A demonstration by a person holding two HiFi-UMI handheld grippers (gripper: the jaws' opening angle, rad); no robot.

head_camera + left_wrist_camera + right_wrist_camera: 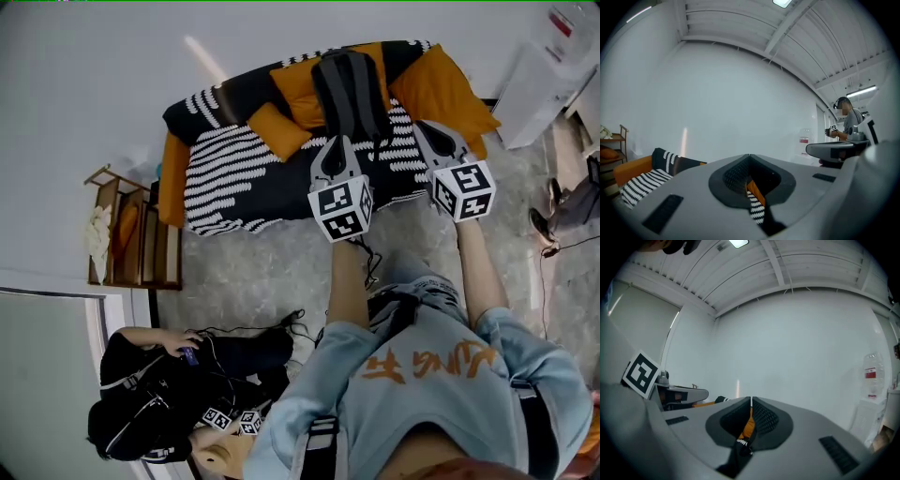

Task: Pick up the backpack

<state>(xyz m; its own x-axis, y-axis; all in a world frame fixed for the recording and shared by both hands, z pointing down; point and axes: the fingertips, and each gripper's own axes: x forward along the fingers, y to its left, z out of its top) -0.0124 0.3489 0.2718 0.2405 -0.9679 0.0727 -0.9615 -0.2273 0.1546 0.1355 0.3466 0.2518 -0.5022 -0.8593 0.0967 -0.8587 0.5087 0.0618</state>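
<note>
On one sofa (234,173), one backpack (352,89); nearby, left gripper (339,141), right gripper (424,127)

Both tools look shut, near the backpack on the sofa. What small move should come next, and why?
Probably open both tools while easing forward: the left tool and right tool are shut and empty, pointing toward the backpack, which lies on the sofa.
</note>
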